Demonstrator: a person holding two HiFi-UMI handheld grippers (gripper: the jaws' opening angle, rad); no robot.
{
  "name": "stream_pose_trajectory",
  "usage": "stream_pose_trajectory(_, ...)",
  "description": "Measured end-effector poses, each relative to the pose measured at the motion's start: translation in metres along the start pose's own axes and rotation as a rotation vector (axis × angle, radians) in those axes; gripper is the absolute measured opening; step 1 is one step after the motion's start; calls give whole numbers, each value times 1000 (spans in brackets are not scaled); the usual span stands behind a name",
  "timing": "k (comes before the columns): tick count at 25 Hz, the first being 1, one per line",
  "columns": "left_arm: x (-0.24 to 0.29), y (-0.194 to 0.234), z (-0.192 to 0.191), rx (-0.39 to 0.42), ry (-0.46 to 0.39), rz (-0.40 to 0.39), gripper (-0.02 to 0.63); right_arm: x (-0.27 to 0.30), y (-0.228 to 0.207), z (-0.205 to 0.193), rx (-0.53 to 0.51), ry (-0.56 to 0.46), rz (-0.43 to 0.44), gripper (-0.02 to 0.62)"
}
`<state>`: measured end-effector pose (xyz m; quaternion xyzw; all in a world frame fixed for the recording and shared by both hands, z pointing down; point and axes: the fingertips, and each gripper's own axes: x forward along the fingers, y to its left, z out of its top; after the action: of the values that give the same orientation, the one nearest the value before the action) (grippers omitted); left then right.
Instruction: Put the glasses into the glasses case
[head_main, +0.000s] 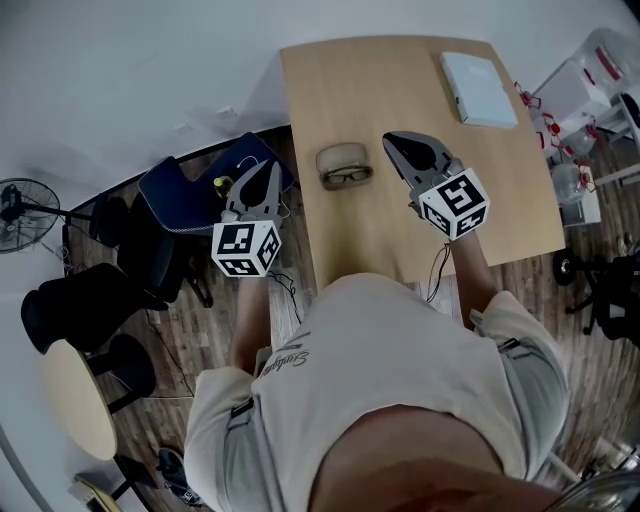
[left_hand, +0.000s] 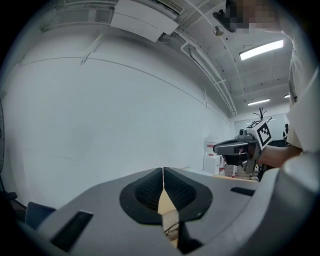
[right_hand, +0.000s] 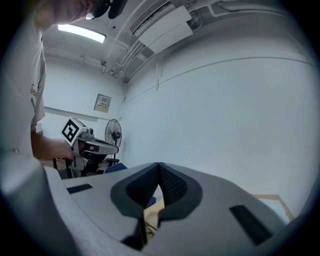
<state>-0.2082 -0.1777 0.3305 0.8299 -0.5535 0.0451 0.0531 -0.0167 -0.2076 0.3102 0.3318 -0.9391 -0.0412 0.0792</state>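
A tan glasses case (head_main: 341, 156) lies on the wooden table (head_main: 370, 95), near its left side. Dark-framed glasses (head_main: 348, 176) rest along the case's near edge. My left gripper (head_main: 268, 166) hangs off the table's left edge, left of the case, with its jaws shut and nothing between them. My right gripper (head_main: 396, 139) is over the table just right of the case, also shut and holding nothing. In the left gripper view the jaws (left_hand: 163, 176) meet, and a bit of the glasses (left_hand: 172, 229) shows below them. The right gripper view shows its own closed jaws (right_hand: 159, 170).
A white flat box (head_main: 478, 87) lies at the table's far right corner. Left of the table are a blue chair (head_main: 190, 192), black stools (head_main: 75, 300), a floor fan (head_main: 18, 213) and a small round table (head_main: 76, 398). A white cart (head_main: 592, 85) stands to the right.
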Motion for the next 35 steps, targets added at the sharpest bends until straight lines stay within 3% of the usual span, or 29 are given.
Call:
stream_pose_trajectory(12,-3,0,16,33,-19,2,17,-2,-1,5,28,-22,-52,-5)
stream_pose_trajectory(23,-11,2,5,18,11,6,17,-7,-3,-8,93,-2,-61,-5)
stream_pose_trajectory(35,-17,-10,-4,16,22,6,17,-14,4,-11,81,1,-45,-5)
